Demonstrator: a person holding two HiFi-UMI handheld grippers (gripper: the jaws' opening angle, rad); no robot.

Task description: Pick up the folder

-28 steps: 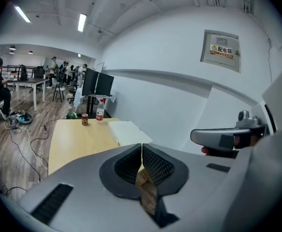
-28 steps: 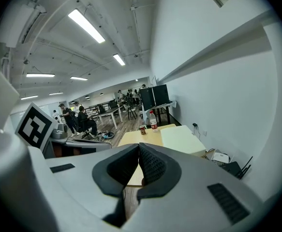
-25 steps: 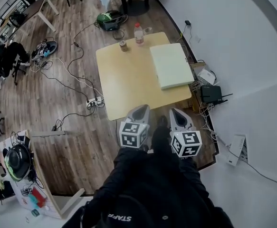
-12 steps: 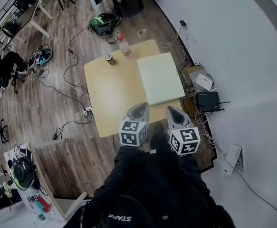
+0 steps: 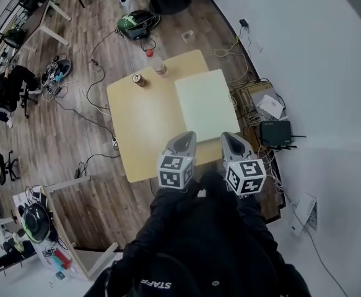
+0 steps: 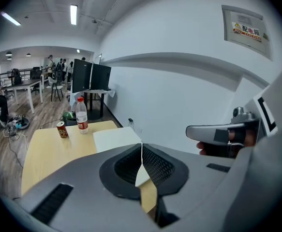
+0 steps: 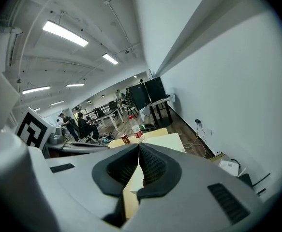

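Observation:
A pale, flat folder (image 5: pixel 206 104) lies shut on the right half of the yellow table (image 5: pixel 142 119); it also shows as the folder (image 6: pixel 116 138) and the folder (image 7: pixel 167 141) ahead of each gripper. My left gripper (image 5: pixel 183 138) hangs over the table's near edge, left of the folder's near corner, its jaws pressed together with nothing between them. My right gripper (image 5: pixel 231 140) hovers just before the folder's near edge, likewise shut and empty. In the left gripper view the left gripper (image 6: pixel 141 151) shows a closed seam; so does the right gripper (image 7: pixel 139 151) in its own view.
A water bottle (image 5: pixel 160 65) and a drink can (image 5: pixel 139 80) stand at the table's far side. The white wall runs along the right. A black box (image 5: pixel 274 130) and cables lie on the floor by the table's right side; people sit at desks far left.
Both grippers have moved forward together, from before the table to its near edge. The table and folder now lie closer under them.

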